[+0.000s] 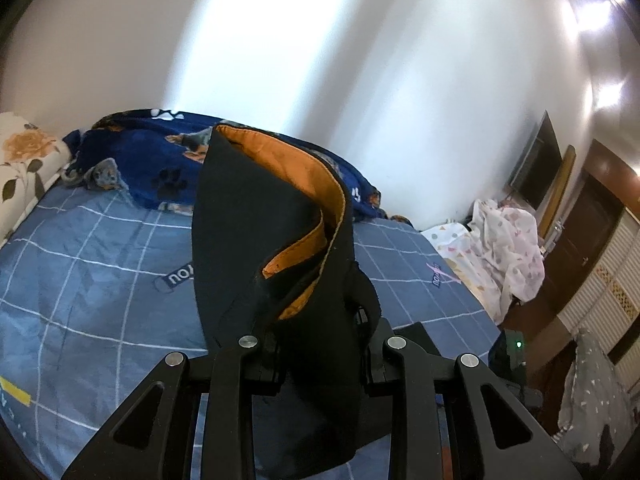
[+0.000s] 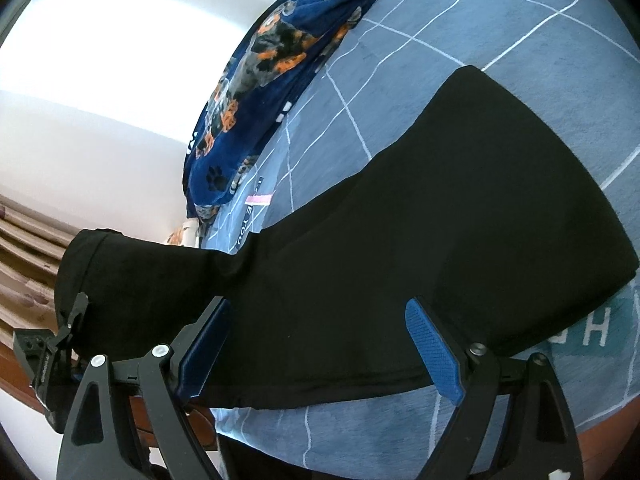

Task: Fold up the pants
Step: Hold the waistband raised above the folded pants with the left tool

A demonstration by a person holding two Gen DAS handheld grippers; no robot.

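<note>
The black pants (image 2: 460,220) lie spread on the blue checked bed sheet (image 2: 560,40). One end is lifted at the left of the right wrist view, held by my left gripper (image 2: 70,320). In the left wrist view my left gripper (image 1: 316,344) is shut on the pants' waistband (image 1: 260,220), whose orange lining (image 1: 296,168) stands up in front of the camera. My right gripper (image 2: 316,340) is open, its blue pads (image 2: 434,352) spread on either side of the pants' near edge, just above the cloth.
A dark blue dog-print blanket (image 1: 140,160) lies bunched at the far side of the bed by the white wall. A floral pillow (image 1: 24,160) is at the left. Pale bedding (image 1: 504,240) is heaped beyond the bed's right edge, near a dark wooden door (image 1: 580,240).
</note>
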